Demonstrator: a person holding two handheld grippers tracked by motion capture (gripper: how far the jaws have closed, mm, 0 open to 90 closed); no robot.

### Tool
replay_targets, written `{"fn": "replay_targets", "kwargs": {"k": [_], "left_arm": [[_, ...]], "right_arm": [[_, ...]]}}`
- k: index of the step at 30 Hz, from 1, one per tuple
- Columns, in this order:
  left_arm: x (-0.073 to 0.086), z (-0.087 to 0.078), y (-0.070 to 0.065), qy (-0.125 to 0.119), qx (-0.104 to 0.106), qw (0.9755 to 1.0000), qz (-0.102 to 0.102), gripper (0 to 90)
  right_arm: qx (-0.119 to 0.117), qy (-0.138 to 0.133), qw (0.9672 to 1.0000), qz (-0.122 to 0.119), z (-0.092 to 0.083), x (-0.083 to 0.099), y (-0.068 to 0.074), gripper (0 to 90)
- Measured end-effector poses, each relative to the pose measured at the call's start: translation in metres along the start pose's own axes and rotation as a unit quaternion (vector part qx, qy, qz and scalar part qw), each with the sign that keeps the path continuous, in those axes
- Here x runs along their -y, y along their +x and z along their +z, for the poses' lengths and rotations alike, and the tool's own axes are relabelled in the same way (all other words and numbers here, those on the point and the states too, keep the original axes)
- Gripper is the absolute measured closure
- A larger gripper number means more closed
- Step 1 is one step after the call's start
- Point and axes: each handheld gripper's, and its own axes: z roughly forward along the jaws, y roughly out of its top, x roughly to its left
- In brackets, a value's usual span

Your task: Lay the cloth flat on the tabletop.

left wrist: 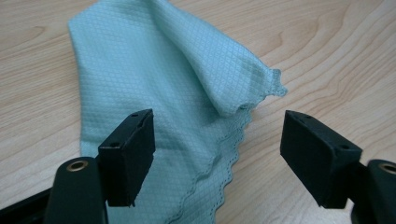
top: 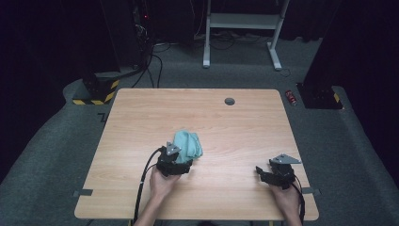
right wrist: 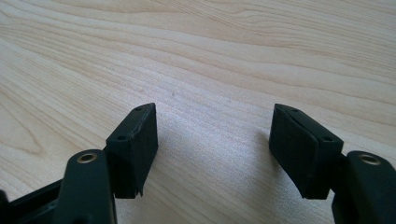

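Cloth (top: 189,144), one piece of pale green waffle-weave fabric with a scalloped hem, lay crumpled near the middle of the table (top: 141,117). One fold stood up over the rest in the left gripper view. Two grippers were in play. The left gripper (top: 181,161) sat at the cloth's near edge, its two fingers (left wrist: 133,149) spread wide apart over the fabric and gripping nothing. The right gripper (top: 266,174) rested well apart from the cloth, near the table's right edge, its two fingers (right wrist: 135,144) likewise spread above bare wood. One small dark round cap (top: 229,101) sat near the far edge.
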Motion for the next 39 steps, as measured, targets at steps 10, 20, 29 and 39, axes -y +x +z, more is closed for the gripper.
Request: {"fn": "replay_targets", "kwargs": {"k": [10,20,29,39], "left_arm": [[-0.01,0.024,-0.01,0.017,-0.026,0.9994,0.014,33.3],[-0.01,0.028,-0.003,0.015,-0.028,0.9994,0.015,64.0],[-0.009,0.03,-0.002,0.006,-0.01,0.9997,0.02,86.3],[-0.012,0.031,-0.016,-0.002,0.03,0.9995,0.013,87.1]], "right_arm": [[0.0,0.0,1.0,0.001,0.0,0.0,0.0,32.6],[0.0,0.0,1.0,0.0,0.0,0.0,0.0,32.6],[0.0,0.0,1.0,0.001,0.0,0.0,0.0,32.7],[0.0,0.0,1.0,0.001,0.0,0.0,0.0,32.7]]}}
